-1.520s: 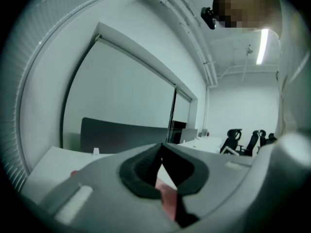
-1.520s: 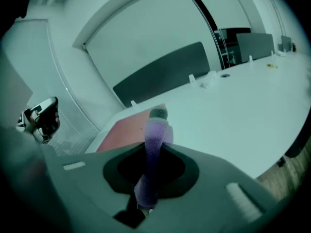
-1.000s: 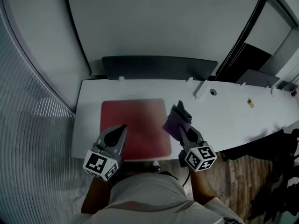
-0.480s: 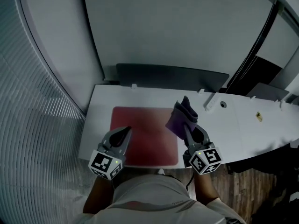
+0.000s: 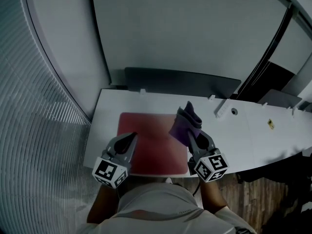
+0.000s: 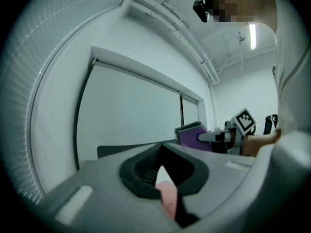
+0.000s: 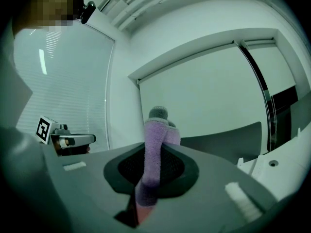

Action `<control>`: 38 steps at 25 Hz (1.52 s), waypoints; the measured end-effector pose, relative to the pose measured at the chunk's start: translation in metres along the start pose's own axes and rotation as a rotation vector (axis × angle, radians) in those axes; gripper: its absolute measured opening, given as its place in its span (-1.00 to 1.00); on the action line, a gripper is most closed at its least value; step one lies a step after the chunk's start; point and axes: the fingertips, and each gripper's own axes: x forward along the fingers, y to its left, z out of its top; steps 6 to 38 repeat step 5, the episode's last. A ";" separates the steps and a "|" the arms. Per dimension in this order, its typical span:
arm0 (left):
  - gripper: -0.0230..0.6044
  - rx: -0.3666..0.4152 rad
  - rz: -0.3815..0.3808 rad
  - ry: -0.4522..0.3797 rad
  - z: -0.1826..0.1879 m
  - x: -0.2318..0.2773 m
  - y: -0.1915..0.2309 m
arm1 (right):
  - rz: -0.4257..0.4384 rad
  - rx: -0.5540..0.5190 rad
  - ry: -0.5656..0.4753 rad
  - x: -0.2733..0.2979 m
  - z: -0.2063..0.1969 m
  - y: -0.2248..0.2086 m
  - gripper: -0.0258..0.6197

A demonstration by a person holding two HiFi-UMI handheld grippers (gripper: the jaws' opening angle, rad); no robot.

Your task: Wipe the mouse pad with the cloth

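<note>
A red mouse pad [image 5: 148, 140] lies on the white desk [image 5: 253, 138] in the head view. My right gripper [image 5: 192, 138] is shut on a folded purple cloth [image 5: 185, 123], held up over the pad's right edge. In the right gripper view the cloth [image 7: 154, 149] stands pinched between the jaws. My left gripper [image 5: 130, 139] hovers over the pad's near left part with its jaws closed and nothing in them. The left gripper view shows the cloth [image 6: 194, 137] off to the right and a sliver of pad [image 6: 167, 198] below the jaws.
A dark grey panel [image 5: 183, 84] runs along the desk's back edge. A cable hole [image 5: 234, 111] and a small white block [image 5: 219, 109] sit right of the pad. Ribbed blinds [image 5: 44, 130] curve along the left. Dark wooden floor [image 5: 243, 204] lies below the desk's front edge.
The right gripper has carried the cloth slightly left, toward the pad's right edge. The left gripper has stayed put over the pad. The head camera tilted a little.
</note>
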 end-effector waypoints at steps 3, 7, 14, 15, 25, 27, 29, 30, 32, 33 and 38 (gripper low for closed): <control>-0.92 0.000 -0.001 -0.004 0.005 -0.001 0.002 | -0.005 0.005 0.007 0.001 0.001 0.001 -0.78; -0.92 0.005 -0.002 -0.005 0.007 -0.001 0.004 | -0.008 0.007 0.011 0.002 0.001 0.002 -0.78; -0.92 0.005 -0.002 -0.005 0.007 -0.001 0.004 | -0.008 0.007 0.011 0.002 0.001 0.002 -0.78; -0.92 0.005 -0.002 -0.005 0.007 -0.001 0.004 | -0.008 0.007 0.011 0.002 0.001 0.002 -0.78; -0.92 0.005 -0.002 -0.005 0.007 -0.001 0.004 | -0.008 0.007 0.011 0.002 0.001 0.002 -0.78; -0.92 0.005 -0.002 -0.005 0.007 -0.001 0.004 | -0.008 0.007 0.011 0.002 0.001 0.002 -0.78; -0.92 0.005 -0.002 -0.005 0.007 -0.001 0.004 | -0.008 0.007 0.011 0.002 0.001 0.002 -0.78; -0.92 0.005 -0.002 -0.005 0.007 -0.001 0.004 | -0.008 0.007 0.011 0.002 0.001 0.002 -0.78; -0.92 0.005 -0.002 -0.005 0.007 -0.001 0.004 | -0.008 0.007 0.011 0.002 0.001 0.002 -0.78; -0.92 0.005 -0.002 -0.005 0.007 -0.001 0.004 | -0.008 0.007 0.011 0.002 0.001 0.002 -0.78; -0.92 0.005 -0.002 -0.005 0.007 -0.001 0.004 | -0.008 0.007 0.011 0.002 0.001 0.002 -0.78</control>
